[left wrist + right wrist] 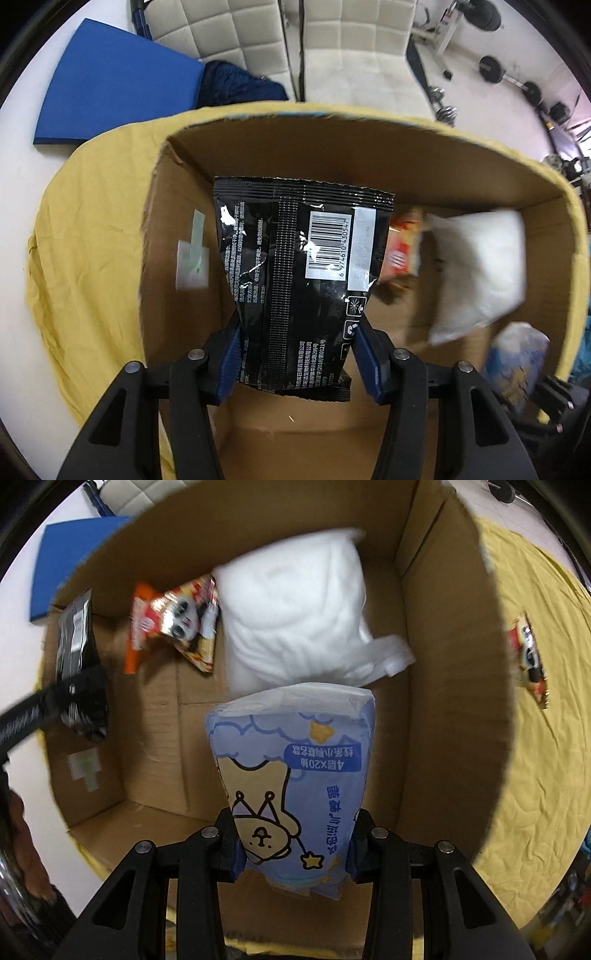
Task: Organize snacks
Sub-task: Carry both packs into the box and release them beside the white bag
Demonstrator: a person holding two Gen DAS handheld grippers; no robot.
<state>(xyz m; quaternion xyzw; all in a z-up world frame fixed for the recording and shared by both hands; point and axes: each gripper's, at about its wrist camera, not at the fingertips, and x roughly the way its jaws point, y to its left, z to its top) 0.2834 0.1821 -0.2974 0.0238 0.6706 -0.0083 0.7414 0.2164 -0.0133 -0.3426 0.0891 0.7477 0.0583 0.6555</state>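
My left gripper (297,332) is shut on a black snack packet (295,266) with a barcode, held over the open cardboard box (332,155). My right gripper (295,843) is shut on a light blue tissue pack (291,782) with a cartoon bear, held inside the same box (436,664). On the box floor lie a white packet (295,616) and a red-orange snack packet (177,627). The black packet (77,657) and the left gripper show at the left of the right wrist view.
The box stands on a yellow cloth (92,258) covering the table. Another red snack packet (528,657) lies on the cloth right of the box. A blue pad (110,85) and white chairs (351,55) are beyond the table; weights lie on the floor.
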